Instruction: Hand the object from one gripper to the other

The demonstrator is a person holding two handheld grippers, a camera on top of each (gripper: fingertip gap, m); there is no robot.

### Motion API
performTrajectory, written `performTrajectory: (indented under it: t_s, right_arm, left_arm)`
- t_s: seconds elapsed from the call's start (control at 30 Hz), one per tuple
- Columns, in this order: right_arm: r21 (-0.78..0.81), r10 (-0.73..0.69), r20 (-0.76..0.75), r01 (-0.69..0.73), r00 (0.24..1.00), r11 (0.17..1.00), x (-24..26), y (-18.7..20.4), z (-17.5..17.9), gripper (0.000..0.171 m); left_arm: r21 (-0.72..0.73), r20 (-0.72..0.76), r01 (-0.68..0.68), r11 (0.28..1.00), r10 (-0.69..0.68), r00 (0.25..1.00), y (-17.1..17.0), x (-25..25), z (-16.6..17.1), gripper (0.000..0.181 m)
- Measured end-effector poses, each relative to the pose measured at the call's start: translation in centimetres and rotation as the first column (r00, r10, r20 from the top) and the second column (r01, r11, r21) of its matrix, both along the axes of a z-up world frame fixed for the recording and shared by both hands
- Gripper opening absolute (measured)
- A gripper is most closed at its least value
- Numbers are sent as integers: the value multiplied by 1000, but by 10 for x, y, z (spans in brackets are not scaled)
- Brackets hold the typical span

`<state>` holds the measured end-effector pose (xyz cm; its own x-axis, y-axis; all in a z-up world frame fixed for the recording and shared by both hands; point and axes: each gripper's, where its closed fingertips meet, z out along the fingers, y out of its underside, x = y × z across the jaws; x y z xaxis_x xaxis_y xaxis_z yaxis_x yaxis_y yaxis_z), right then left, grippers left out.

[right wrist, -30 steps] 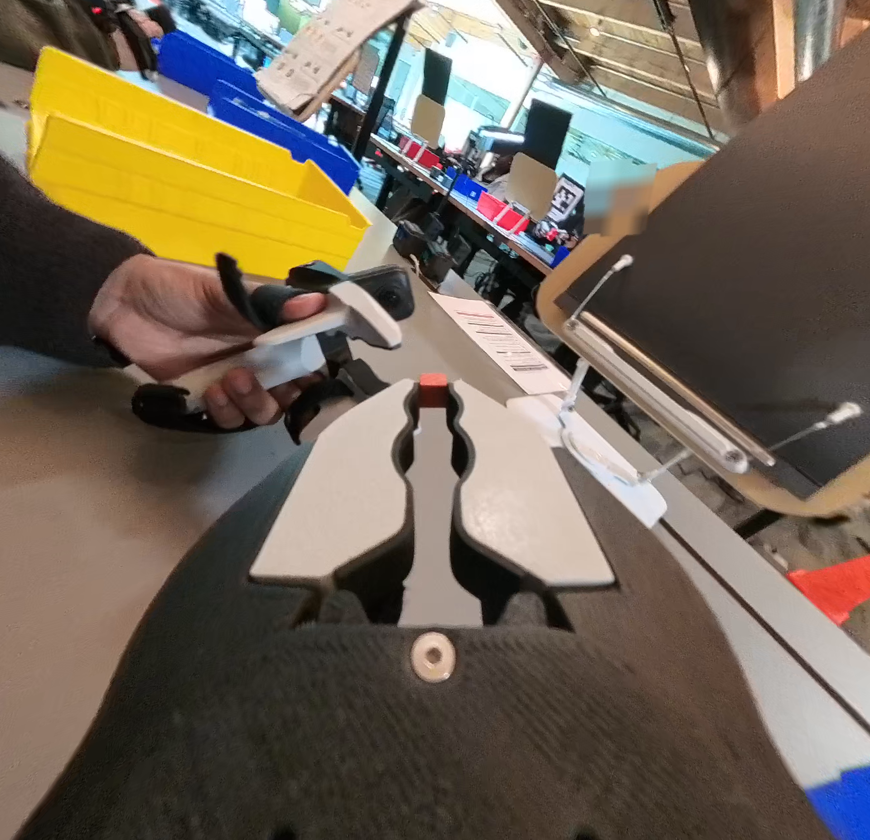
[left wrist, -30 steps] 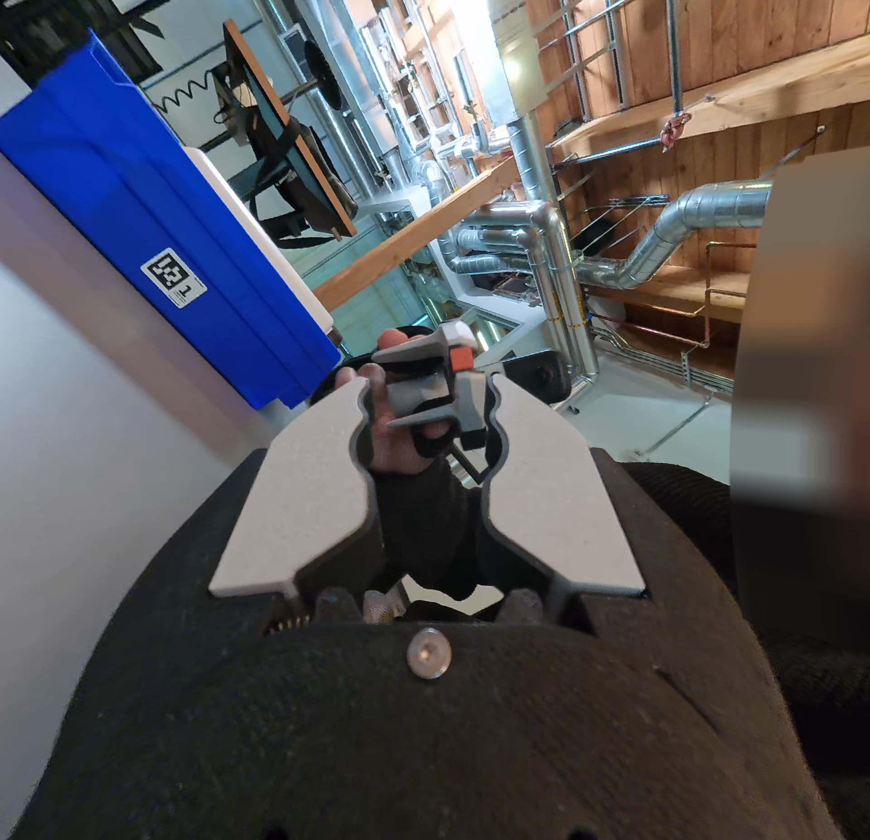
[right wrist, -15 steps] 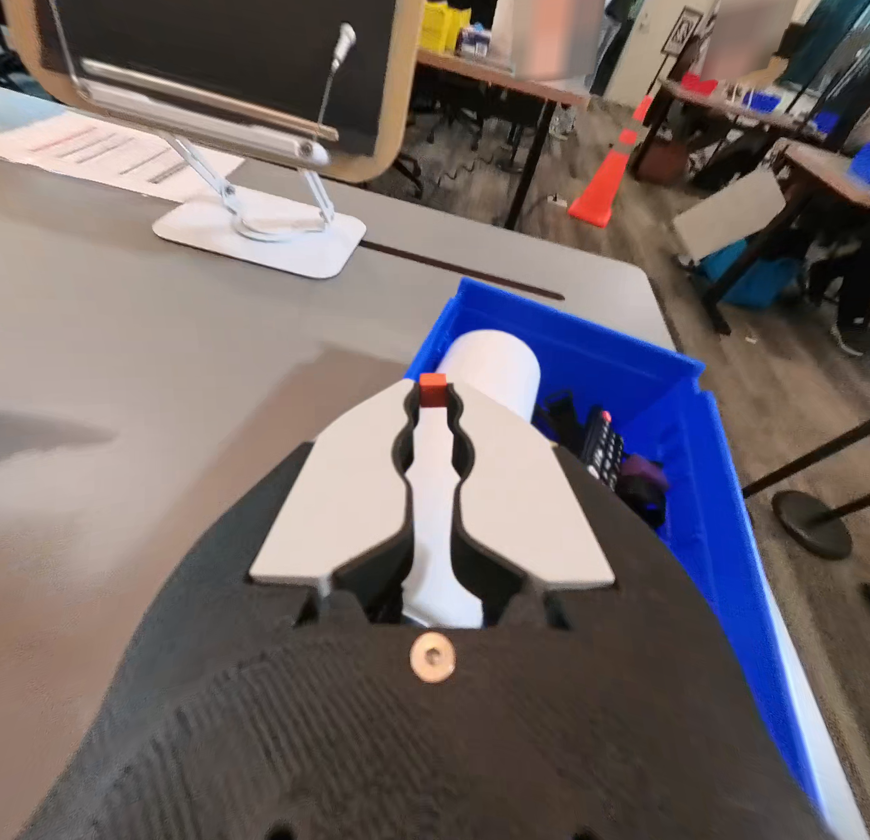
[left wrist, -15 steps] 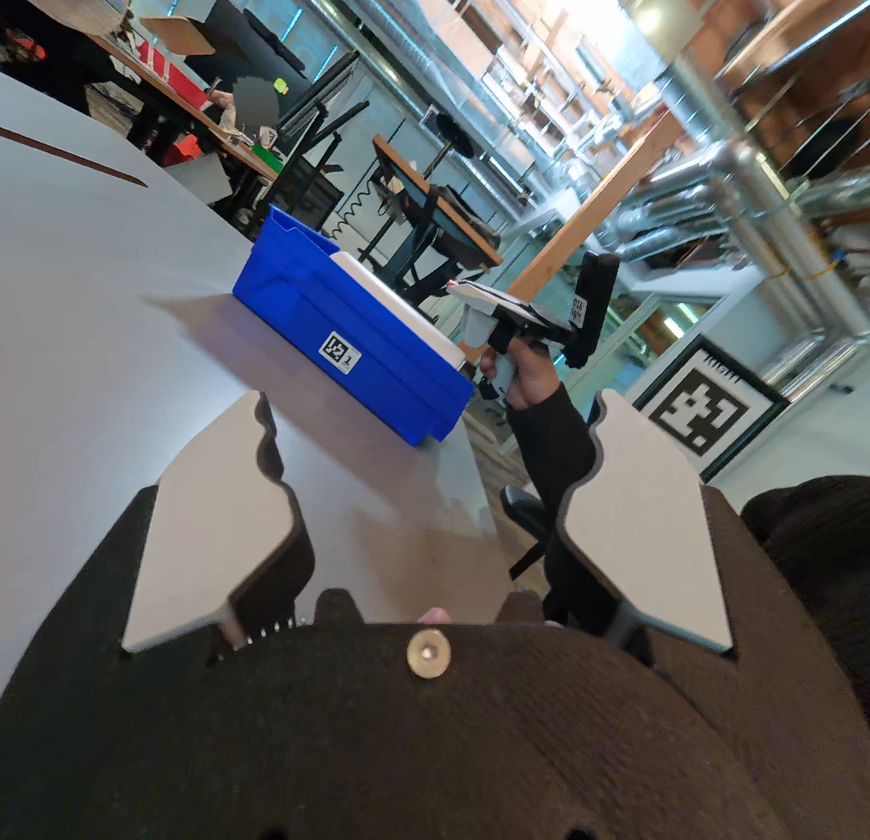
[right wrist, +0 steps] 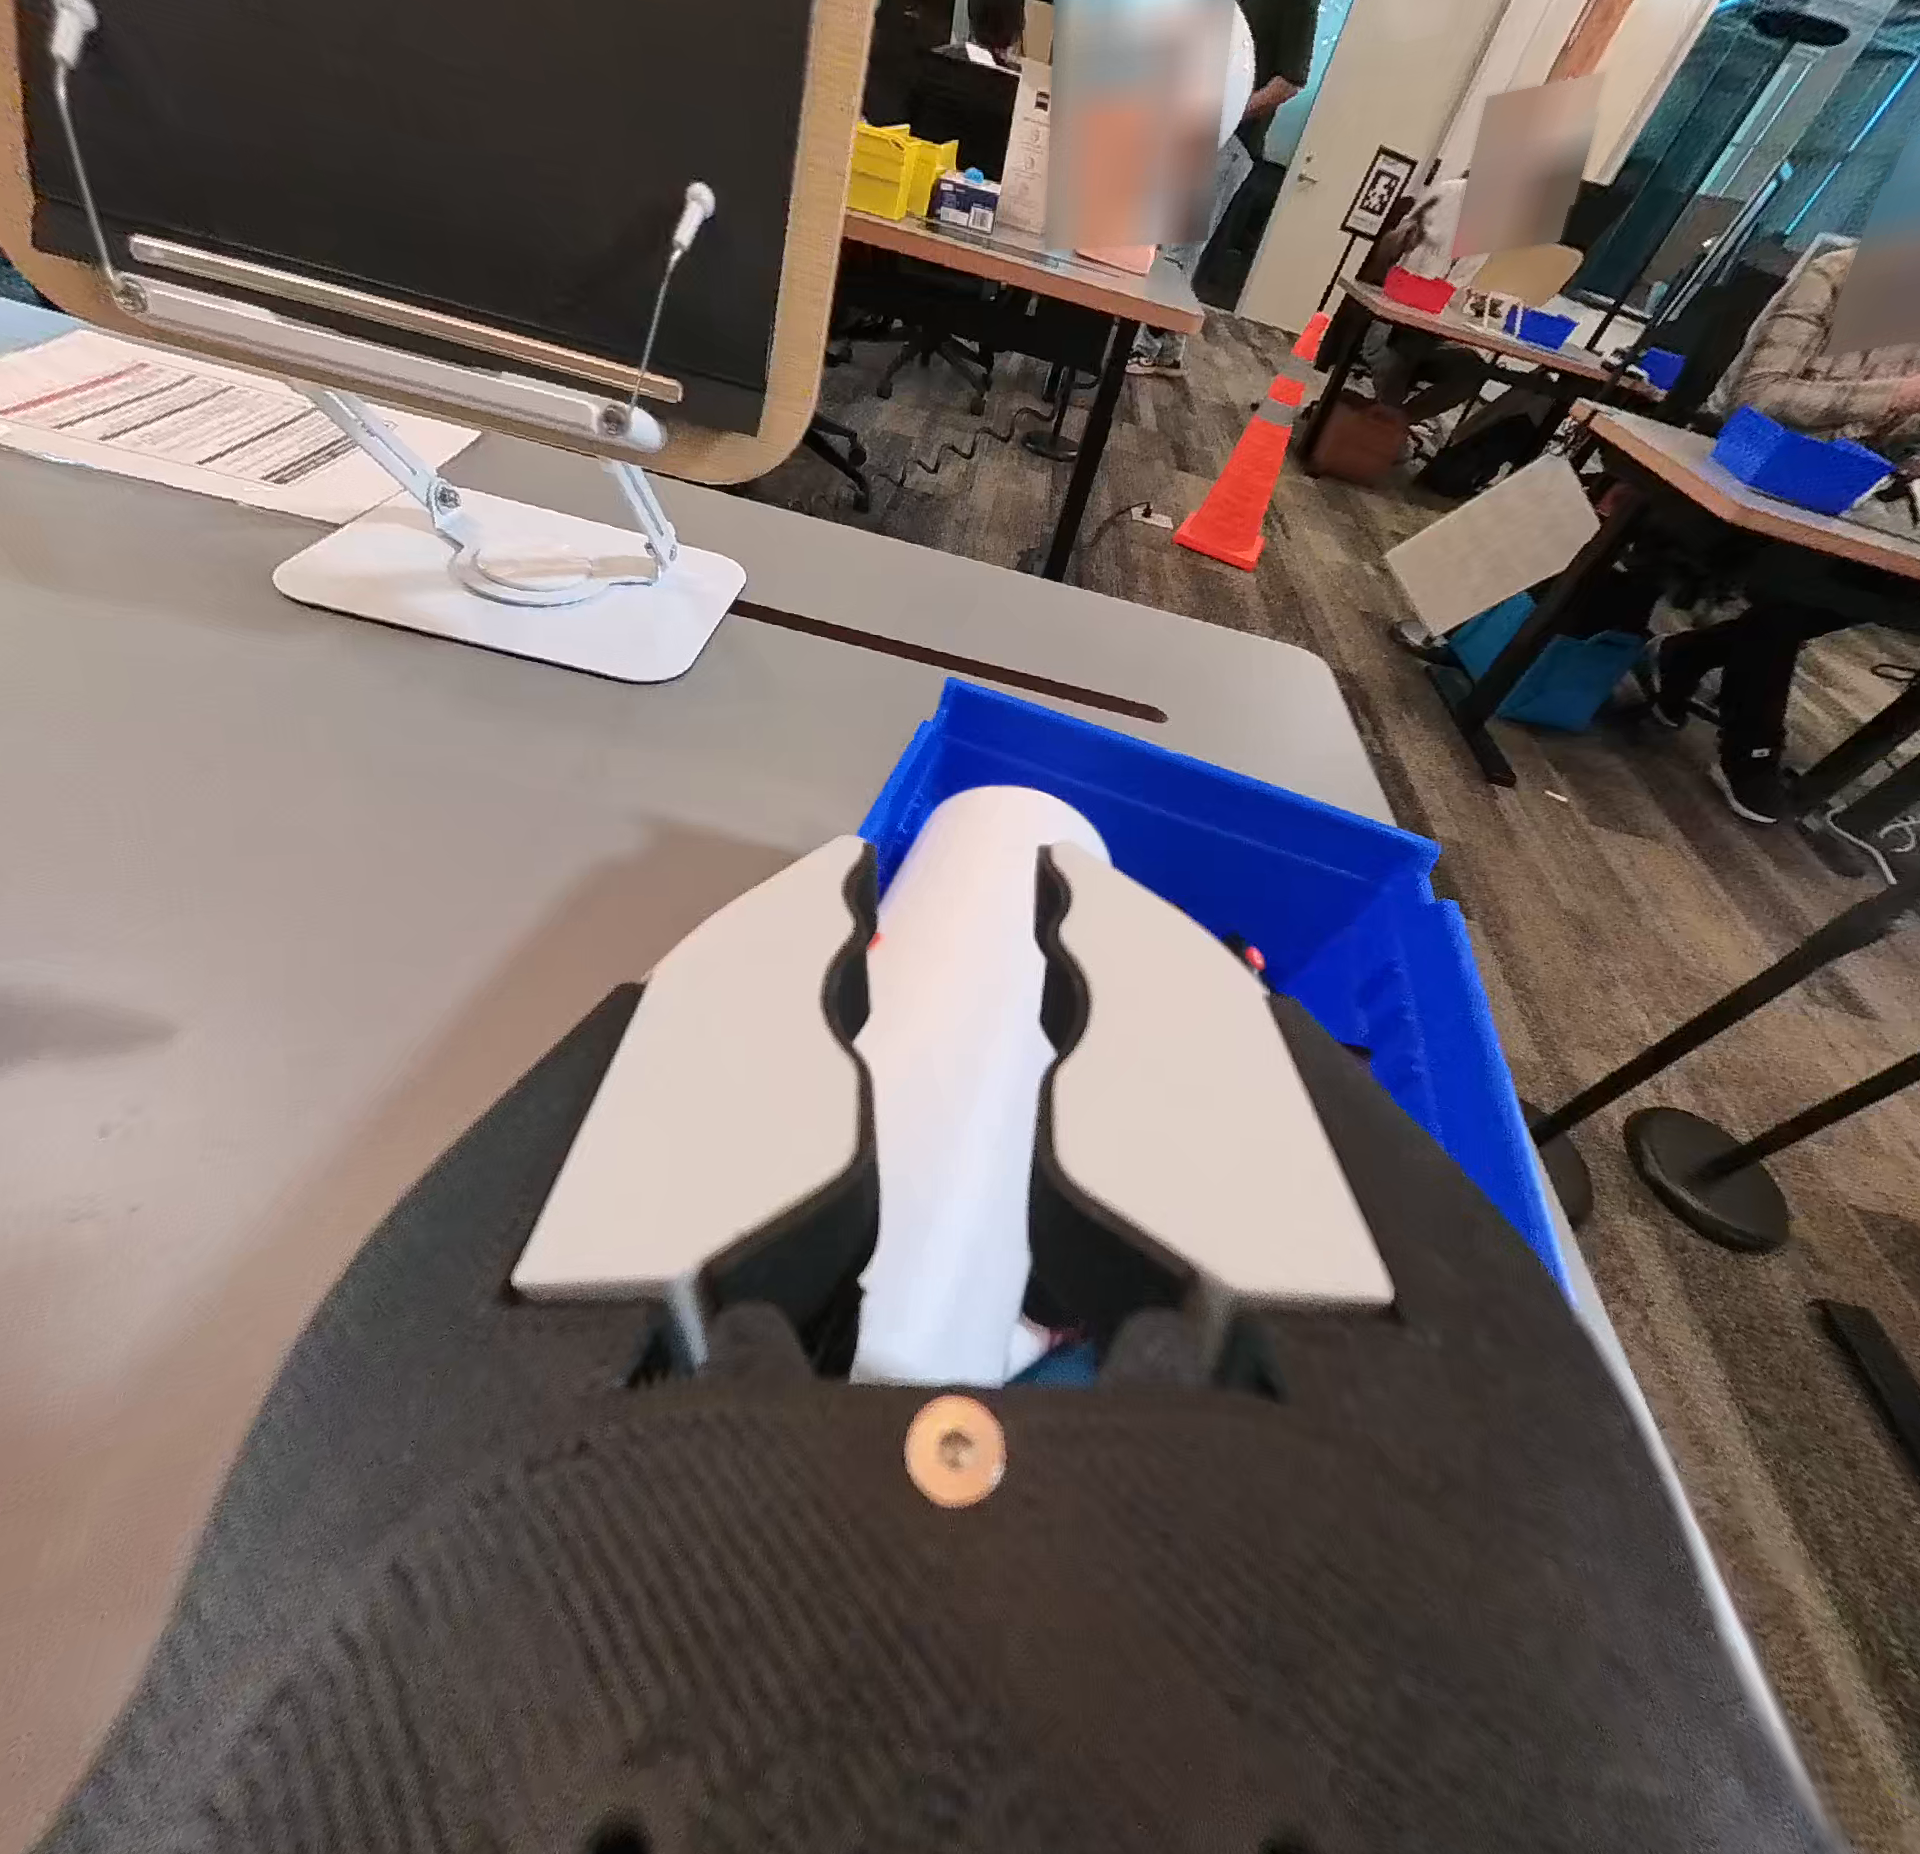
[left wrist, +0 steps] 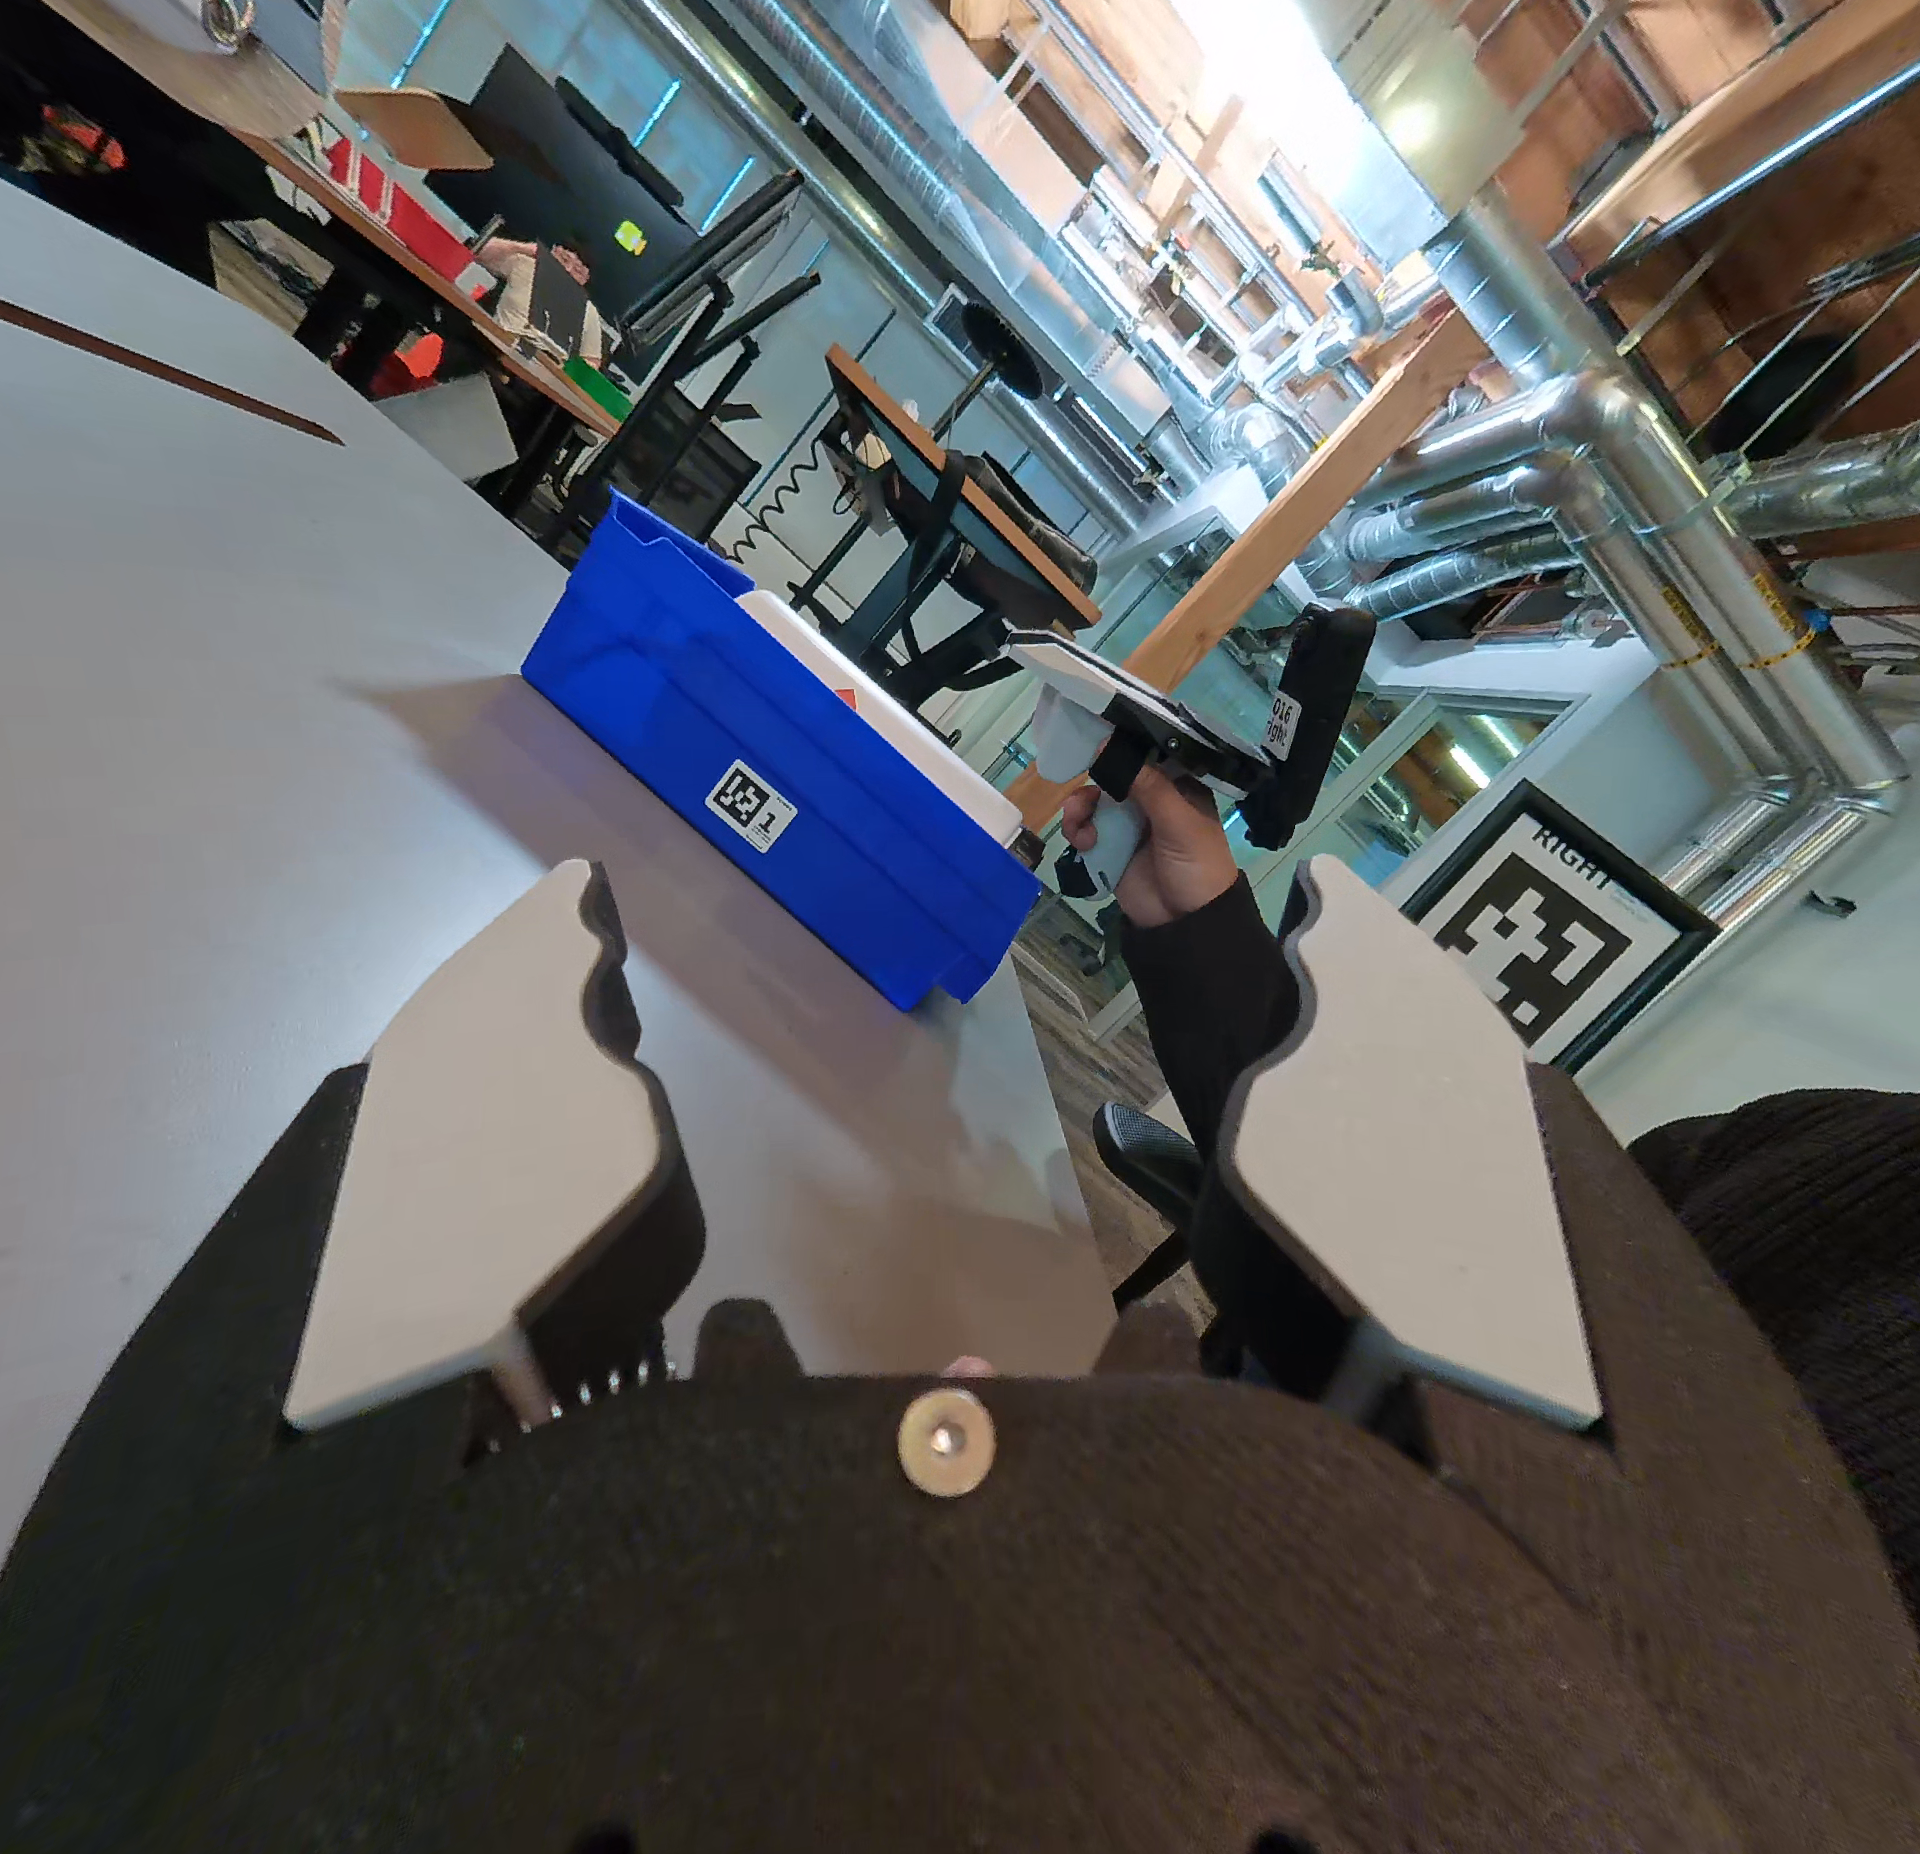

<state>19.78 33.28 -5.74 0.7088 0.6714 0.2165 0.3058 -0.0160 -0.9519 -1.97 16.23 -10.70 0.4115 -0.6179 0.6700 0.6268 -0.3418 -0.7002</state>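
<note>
Left claw spread wide, empty; right claw part-spread, empty, over blue bin

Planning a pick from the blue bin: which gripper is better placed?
Right: the right gripper hangs open over the white roll in the blue bin; the left gripper hangs short, over the table.
</note>
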Motion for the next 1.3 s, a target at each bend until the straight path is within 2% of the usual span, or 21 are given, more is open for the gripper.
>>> performTrajectory:
  t_s: [0.2,0.33,0.5,0.67,0.7,0.8,0.93,0.97,1.03,1.1,1.2,1.3]
  right_arm:
    - [46,13,44,-15,999,999,-9,-6,3,27]
    - [60,68,-6,-68,998,996,-20,-18,12,26]
    - [106,192,-39,-187,981,977,-56,-49,22,23]
    - [127,332,18,-332,943,935,-106,-93,8,23]
    - [120,364,16,-363,931,924,-117,-102,3,23]
    - [58,474,-33,-472,880,880,-148,-131,-22,25]
    - [-64,561,-31,-562,827,825,-178,-155,-70,29]
    - [-79,579,-10,-578,816,813,-182,-160,-78,30]
    - [-60,582,63,-579,810,813,-186,-161,-87,32]
    - [-48,575,100,-574,812,818,-186,-161,-92,32]
    - [-101,587,55,-581,807,808,-188,-163,-102,32]
    - [-126,579,40,-571,814,811,-187,-160,-106,33]
  left_arm:
    - [-1,-19,1,1000,-1,1000,0,2,-1,119]
    - [2,-11,-16,1000,16,1000,1,-1,0,119]
    - [19,-56,-44,999,45,997,1,-4,0,119]
    - [40,-159,-95,995,100,982,1,-9,0,113]
    - [48,-199,-110,993,118,973,1,-12,-1,109]
    - [125,-329,-161,979,194,924,-4,-20,4,77]
    - [257,-471,-205,944,308,827,-12,-28,13,19]
    - [265,-497,-219,939,328,804,-12,-30,11,12]
    - [242,-531,-251,937,344,774,-7,-36,4,16]
    - [173,-568,-245,954,300,766,-3,-36,-10,11]
    - [118,-616,-240,964,261,743,0,-37,-23,3]
    - [128,-687,-267,955,280,670,3,-43,-30,1]
